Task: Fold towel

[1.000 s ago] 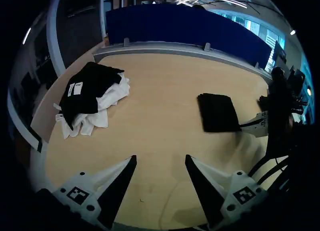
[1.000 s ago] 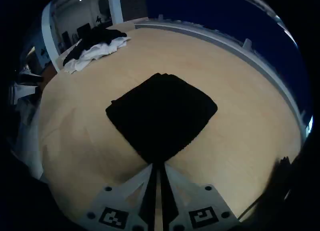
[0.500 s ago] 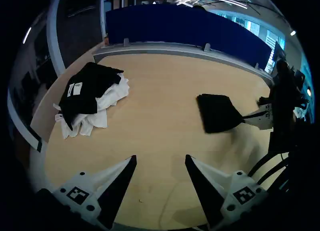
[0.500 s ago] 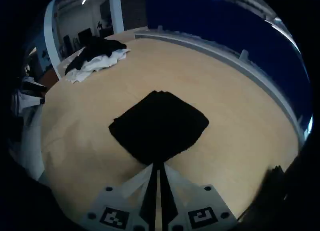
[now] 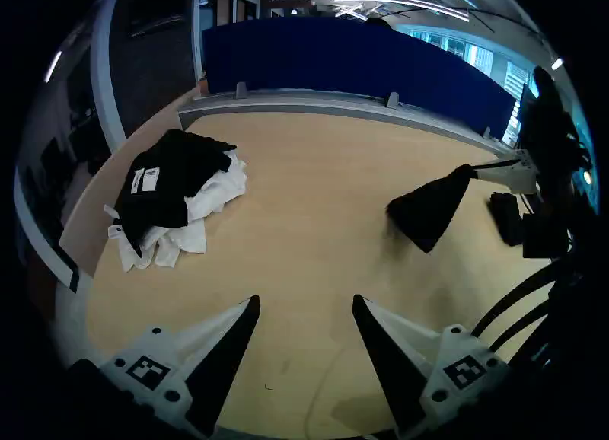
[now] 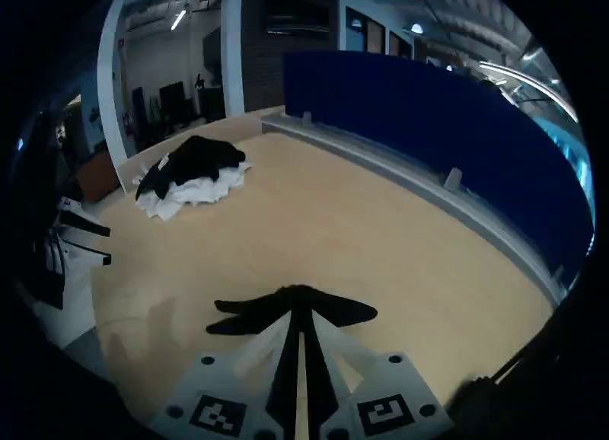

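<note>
Black towel [image 5: 428, 212] is pinched by closed right gripper [image 6: 300, 322]; left gripper [image 5: 304, 299] spread, empty. Pinch should be held firm.

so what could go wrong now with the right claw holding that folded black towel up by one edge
1. The black towel hangs from one edge pinched in the right claw, so its folded layers may fall open and undo the fold.
2. The pinch looks narrow, so the towel could slip out.
3. The left claw is open and well apart from the towel, so it gives no support if the towel sags.
</note>
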The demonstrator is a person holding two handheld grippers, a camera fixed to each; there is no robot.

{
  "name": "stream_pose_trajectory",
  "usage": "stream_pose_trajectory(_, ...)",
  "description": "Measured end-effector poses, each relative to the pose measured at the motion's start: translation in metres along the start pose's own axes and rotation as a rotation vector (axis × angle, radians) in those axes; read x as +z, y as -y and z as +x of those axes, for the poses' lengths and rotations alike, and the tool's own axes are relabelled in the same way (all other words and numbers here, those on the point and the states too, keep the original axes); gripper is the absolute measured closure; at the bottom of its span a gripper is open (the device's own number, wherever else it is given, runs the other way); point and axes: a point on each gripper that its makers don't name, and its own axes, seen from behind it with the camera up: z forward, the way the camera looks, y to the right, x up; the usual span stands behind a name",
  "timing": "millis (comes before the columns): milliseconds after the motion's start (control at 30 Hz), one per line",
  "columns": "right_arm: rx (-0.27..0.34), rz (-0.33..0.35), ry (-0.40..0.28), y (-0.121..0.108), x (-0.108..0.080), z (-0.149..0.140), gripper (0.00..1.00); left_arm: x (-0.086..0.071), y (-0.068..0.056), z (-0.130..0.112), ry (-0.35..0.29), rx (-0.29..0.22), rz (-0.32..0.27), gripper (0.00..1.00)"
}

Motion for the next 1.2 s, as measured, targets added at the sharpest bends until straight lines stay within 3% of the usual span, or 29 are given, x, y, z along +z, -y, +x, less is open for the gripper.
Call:
stream_pose_trajectory(267,-0.019,-0.012,-0.081,-0.007,-0.023,0.05,0.96,-0.003,0.0,0.007,-0.015,0.001,-0.002,0.1)
stream_pose_trajectory(733,0.003,-0.061,-0.12,-0.035,-0.052,0.066,0.96,-0.006,-0.005,0.015,-0.03,0.012,-0.017,0.1)
stream_pose_trajectory(933,0.032,-0.095,-0.129,-0.064,-0.073,0.065,0.96,-0.004,-0.01,0.016,-0.028,0.02,-0.024,0.1)
stream_pose_trajectory(1200,0.057,-0.183,-0.112,-0.129,-0.109,0.047,0.96,0.0,-0.019,0.017,-0.021,0.032,-0.035,0.1)
